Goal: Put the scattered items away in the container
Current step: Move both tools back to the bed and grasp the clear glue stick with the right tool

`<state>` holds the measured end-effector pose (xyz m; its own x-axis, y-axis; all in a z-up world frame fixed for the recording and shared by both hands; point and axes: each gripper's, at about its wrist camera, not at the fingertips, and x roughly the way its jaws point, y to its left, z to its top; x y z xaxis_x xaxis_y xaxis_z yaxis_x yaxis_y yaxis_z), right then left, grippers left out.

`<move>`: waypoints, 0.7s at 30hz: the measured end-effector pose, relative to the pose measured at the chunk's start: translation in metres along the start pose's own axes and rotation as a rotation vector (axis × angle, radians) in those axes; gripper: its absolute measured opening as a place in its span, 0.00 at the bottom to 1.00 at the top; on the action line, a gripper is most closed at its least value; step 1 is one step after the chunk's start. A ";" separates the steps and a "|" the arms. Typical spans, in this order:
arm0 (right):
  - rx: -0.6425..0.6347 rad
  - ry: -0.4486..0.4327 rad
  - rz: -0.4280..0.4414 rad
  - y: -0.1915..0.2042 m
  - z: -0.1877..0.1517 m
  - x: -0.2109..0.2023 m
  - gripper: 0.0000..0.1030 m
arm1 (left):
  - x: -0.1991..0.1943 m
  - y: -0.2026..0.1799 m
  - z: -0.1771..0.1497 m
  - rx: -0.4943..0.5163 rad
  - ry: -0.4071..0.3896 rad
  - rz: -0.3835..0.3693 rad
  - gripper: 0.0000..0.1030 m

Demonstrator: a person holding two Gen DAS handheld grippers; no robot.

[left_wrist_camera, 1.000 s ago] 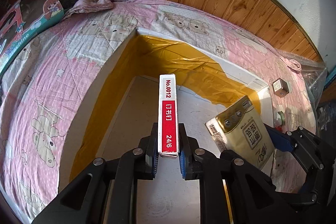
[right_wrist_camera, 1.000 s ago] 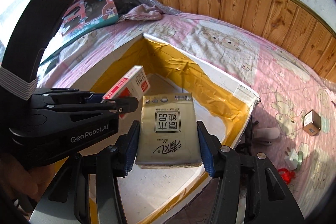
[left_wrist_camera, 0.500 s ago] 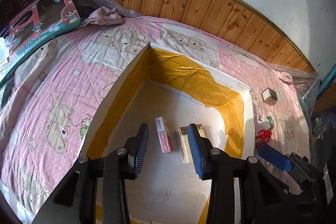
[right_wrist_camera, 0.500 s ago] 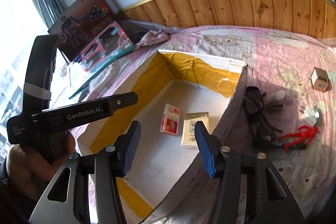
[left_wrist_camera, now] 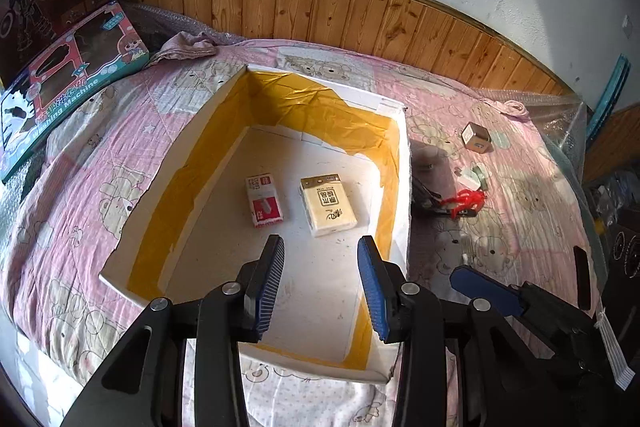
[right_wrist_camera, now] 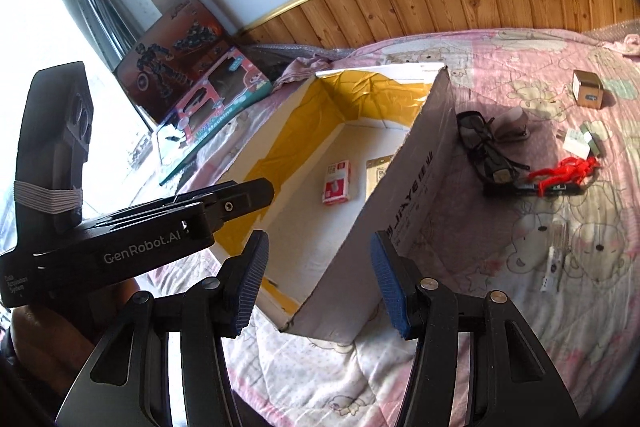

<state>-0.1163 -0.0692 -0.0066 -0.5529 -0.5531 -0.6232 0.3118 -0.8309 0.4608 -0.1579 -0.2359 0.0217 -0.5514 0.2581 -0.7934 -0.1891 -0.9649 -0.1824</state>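
Both the left claw (left_wrist_camera: 320, 283) and right claw (right_wrist_camera: 316, 283) hang wide and empty above the cardboard box (left_wrist_camera: 403, 187), where the staple box (left_wrist_camera: 263, 201) and tissue pack (left_wrist_camera: 328, 205) lie flat, freeing them for the bed's leftovers.

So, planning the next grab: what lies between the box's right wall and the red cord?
Black sunglasses on the quilt, clearest in the right wrist view.

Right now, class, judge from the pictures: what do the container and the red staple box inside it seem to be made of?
Container: probably white board or foam board, matte; stiff flat walls, printed lettering outside, glossy yellow tape lining it, wrinkled and shiny.
Red staple box: likely thin printed cardboard with a slight sheen; sharp folded edges, red and white print.
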 end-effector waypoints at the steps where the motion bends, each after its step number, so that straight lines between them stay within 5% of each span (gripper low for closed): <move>1: 0.006 -0.004 -0.002 -0.002 -0.005 -0.005 0.55 | -0.001 -0.005 -0.004 0.009 0.002 0.000 0.39; 21: 0.244 -0.044 -0.169 -0.098 -0.069 -0.051 0.48 | 0.012 -0.114 -0.052 0.244 0.038 -0.106 0.39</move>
<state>-0.0658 0.0366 -0.0637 -0.6155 -0.4005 -0.6787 0.0205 -0.8691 0.4943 -0.1010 -0.1251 0.0031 -0.4881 0.3510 -0.7991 -0.4370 -0.8908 -0.1244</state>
